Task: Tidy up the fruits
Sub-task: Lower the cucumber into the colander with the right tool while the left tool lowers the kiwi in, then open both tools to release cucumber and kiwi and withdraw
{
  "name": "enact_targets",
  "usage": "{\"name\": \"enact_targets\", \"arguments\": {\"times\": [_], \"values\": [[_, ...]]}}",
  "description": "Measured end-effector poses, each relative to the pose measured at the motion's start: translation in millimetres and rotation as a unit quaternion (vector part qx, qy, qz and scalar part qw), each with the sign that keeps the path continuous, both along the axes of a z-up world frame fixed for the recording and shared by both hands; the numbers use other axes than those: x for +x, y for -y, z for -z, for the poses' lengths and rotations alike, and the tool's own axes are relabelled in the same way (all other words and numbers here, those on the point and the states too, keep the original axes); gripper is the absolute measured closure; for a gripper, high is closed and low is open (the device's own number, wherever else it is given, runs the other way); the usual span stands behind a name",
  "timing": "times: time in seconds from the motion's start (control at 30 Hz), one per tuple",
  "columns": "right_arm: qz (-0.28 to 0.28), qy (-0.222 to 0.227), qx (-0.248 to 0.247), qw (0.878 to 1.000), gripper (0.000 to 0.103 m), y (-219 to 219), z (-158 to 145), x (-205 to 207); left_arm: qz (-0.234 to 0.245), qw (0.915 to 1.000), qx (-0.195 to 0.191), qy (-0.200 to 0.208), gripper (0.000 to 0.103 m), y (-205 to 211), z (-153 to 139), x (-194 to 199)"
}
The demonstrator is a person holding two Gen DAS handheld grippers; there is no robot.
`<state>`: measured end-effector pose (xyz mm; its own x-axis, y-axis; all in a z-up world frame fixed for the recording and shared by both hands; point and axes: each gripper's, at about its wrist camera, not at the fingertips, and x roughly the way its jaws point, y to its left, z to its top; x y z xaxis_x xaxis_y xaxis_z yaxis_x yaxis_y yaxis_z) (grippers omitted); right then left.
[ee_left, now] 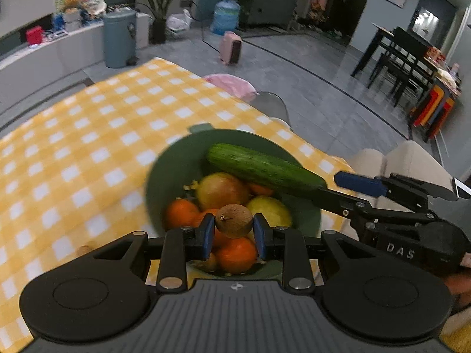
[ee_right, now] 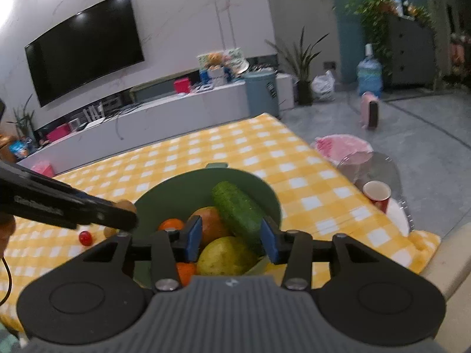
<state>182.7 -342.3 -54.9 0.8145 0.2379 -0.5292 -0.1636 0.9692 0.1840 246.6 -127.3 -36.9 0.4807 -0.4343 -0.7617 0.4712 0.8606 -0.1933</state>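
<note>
The left gripper (ee_left: 234,232) pinches one small brown fruit (ee_left: 234,220) above the green bowl (ee_left: 176,158); the right gripper (ee_right: 231,239) is spread, empty. In the bowl: one cucumber (ee_left: 262,169), three oranges (ee_left: 180,213), one yellow pear (ee_right: 225,256)

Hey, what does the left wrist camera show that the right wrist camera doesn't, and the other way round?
Only the left wrist view: the small brown fruit clamped whole in the left gripper, and a dark dining table far right.

Only the right wrist view: a wall television, a cherry tomato on the cloth, and a red paper cup.

Both: the green bowl with its cucumber, oranges and yellow-green fruit, the yellow checked tablecloth, the blue-grey bin and the water jug.
</note>
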Motion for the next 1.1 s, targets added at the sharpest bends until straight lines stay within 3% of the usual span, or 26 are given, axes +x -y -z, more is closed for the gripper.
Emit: {"name": "enact_targets", "arguments": {"times": [0.07,0.3,0.67,0.83,1.1], "values": [[0.016,0.0,0.009,1.0,0.049,5.2,1.4,0.2,0.016,0.9999,0.001,-0.001,0.072,10.2,8.5,3.5],[0.015,-0.021,0.037,0.999,0.049,15.0,11.9,8.7,0.049,0.9967,0.064,0.003,0.072,35.9,35.0,8.9],[0.014,-0.048,0.045,0.998,0.049,15.4,24.1,23.4,0.077,0.9919,0.1,0.018,0.071,49.8,42.8,7.7],[0.011,-0.051,0.041,0.998,0.049,14.8,25.6,25.5,0.067,0.9924,0.1,0.027,0.069,50.2,43.8,3.4],[0.011,-0.048,0.033,0.998,0.048,13.3,25.3,24.8,0.053,0.9938,0.09,0.038,0.05,42.1,34.9,-7.3]]}}
